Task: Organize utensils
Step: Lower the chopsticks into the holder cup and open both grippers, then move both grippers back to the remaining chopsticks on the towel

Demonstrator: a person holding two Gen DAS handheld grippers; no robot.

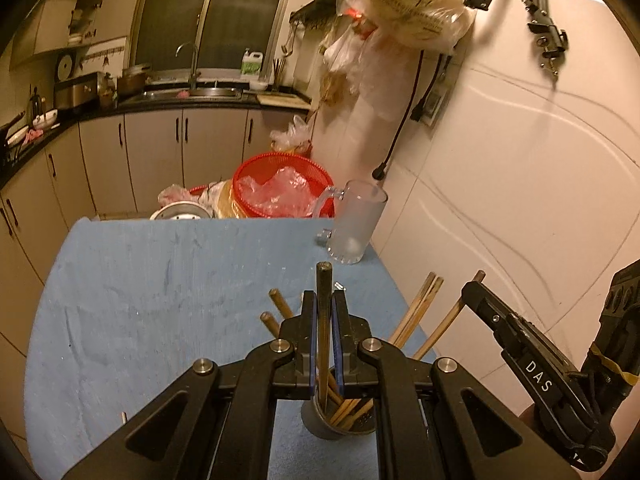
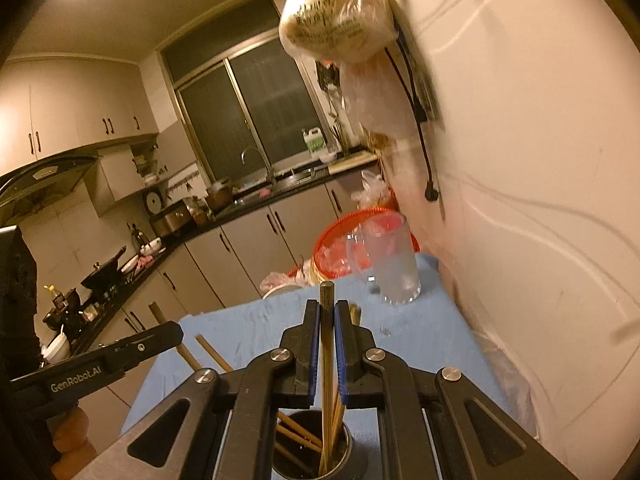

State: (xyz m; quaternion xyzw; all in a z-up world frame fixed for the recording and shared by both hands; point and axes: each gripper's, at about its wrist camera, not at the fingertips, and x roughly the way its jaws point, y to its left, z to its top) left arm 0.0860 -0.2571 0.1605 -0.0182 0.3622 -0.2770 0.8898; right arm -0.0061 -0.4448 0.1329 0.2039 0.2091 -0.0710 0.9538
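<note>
Two grippers, left gripper and right gripper, each clamp one chopstick above a cup of chopsticks on a blue table; a glass mug stands beyond.

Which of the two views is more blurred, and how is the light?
Right wrist view: the hanging plastic bag and wall are smeared by motion, while the right gripper stays sharp. Left wrist view: crisper overall. Both: warm, dim yellow light, strong fisheye bending at edges.
</note>
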